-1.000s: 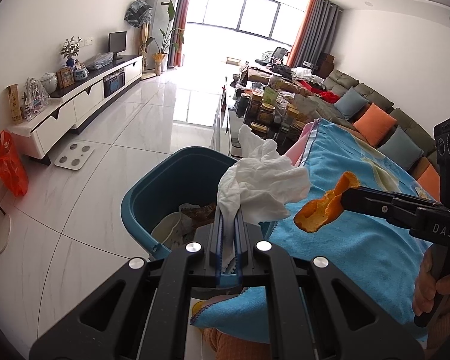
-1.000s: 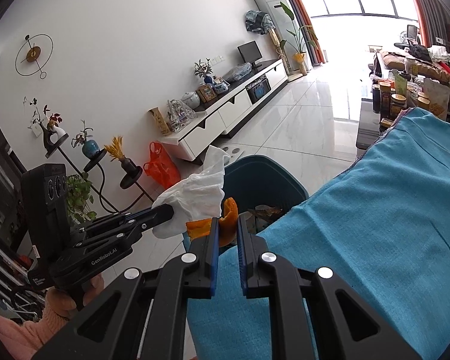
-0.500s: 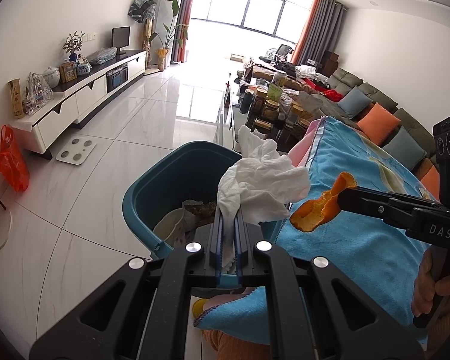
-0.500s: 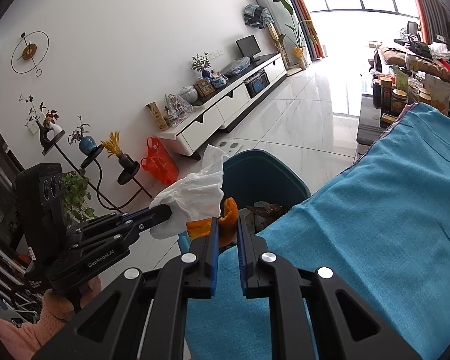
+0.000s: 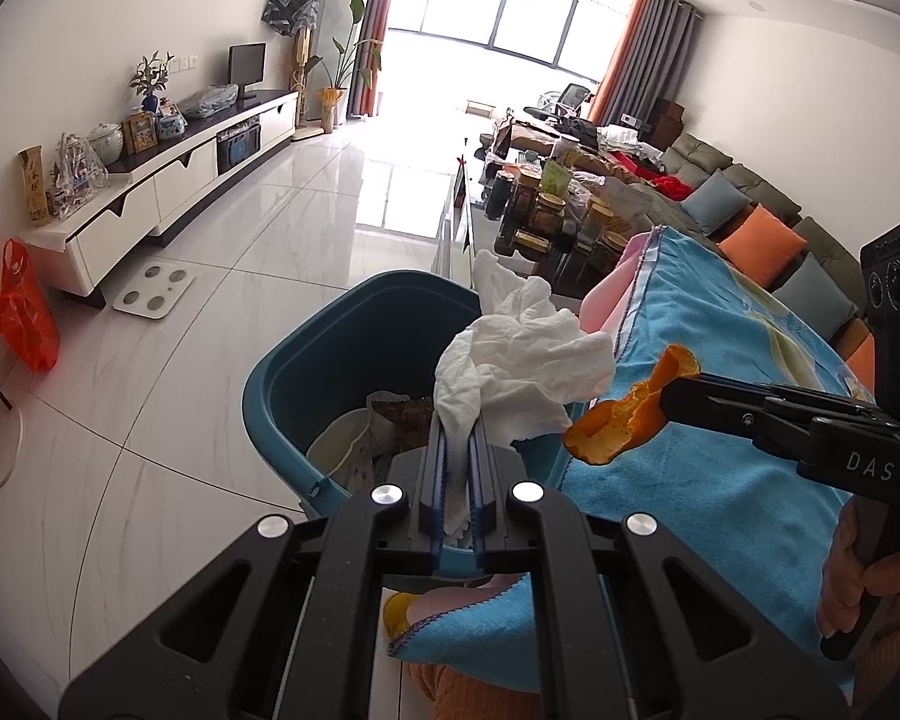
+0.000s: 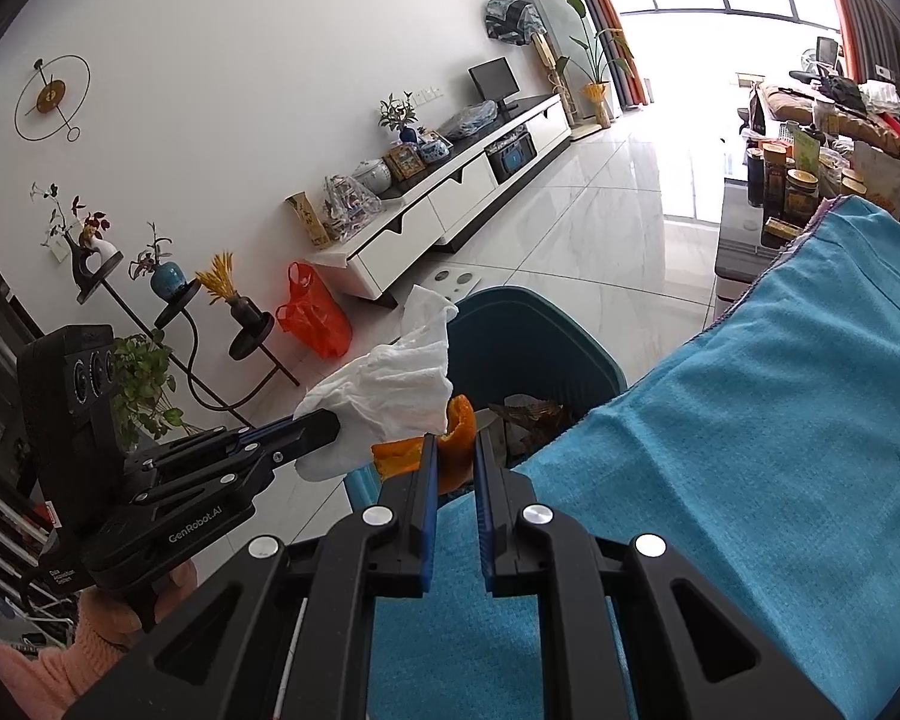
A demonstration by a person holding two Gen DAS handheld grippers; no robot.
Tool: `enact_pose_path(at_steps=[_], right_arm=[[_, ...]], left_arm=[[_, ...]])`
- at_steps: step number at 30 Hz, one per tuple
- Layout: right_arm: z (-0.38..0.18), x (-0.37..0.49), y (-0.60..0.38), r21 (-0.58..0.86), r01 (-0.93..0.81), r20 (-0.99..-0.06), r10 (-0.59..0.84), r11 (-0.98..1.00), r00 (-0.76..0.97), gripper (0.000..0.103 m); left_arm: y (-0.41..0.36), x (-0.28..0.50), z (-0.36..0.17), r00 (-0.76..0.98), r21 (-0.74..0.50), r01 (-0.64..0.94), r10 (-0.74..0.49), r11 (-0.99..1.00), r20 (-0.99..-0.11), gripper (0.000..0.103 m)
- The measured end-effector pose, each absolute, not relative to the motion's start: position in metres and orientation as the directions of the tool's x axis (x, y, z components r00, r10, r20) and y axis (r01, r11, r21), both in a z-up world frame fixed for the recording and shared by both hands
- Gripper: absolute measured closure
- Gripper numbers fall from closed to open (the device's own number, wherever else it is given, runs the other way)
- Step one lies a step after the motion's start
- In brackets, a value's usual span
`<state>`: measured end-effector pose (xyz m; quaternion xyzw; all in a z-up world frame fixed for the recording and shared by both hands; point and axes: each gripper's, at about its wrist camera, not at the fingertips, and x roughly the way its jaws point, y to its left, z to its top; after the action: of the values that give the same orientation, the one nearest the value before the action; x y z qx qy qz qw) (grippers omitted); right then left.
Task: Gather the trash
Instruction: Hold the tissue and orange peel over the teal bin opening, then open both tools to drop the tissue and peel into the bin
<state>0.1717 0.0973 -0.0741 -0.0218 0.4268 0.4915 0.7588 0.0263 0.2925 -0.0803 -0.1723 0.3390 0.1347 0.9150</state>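
Note:
My left gripper [image 5: 456,441] is shut on a crumpled white tissue [image 5: 522,369], held over the near right rim of a teal trash bin [image 5: 342,354]. In the right wrist view that tissue [image 6: 390,396] hangs from the left gripper [image 6: 324,423] just left of the bin [image 6: 528,336]. My right gripper [image 6: 453,450] is shut on a piece of orange peel [image 6: 456,426]. The left wrist view shows the peel [image 5: 627,423] and the right gripper [image 5: 669,402] over the blue towel's [image 5: 720,468] edge, right of the bin. Paper and brown wrappers [image 5: 384,426] lie inside the bin.
The blue towel [image 6: 780,420] covers a raised surface at the right. Behind it a low table holds several jars [image 5: 546,216]. A white TV cabinet [image 5: 168,180] lines the left wall, with a red plastic bag [image 5: 21,312] and a floor scale [image 5: 153,297] nearby. A sofa [image 5: 768,228] stands at the far right.

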Motion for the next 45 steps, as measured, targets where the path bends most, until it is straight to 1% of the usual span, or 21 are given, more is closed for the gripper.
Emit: enact_pose_path(at_steps=[38,45], right_arm=[[-0.097,0.177,0.131,0.333,-0.772,-0.753,0.646,0.542,0.128,0.093],[-0.101,0.178,0.14,0.326,-0.763,-0.775,0.62,0.558,0.123,0.091]], left_arm=[[0.298,0.048,-0.109,0.687,-0.223,-0.399,0.129,0.889,-0.715,0.096],[0.295,0.059,-0.118,0.669,-0.219,-0.402,0.122,0.889,-0.733,0.095]])
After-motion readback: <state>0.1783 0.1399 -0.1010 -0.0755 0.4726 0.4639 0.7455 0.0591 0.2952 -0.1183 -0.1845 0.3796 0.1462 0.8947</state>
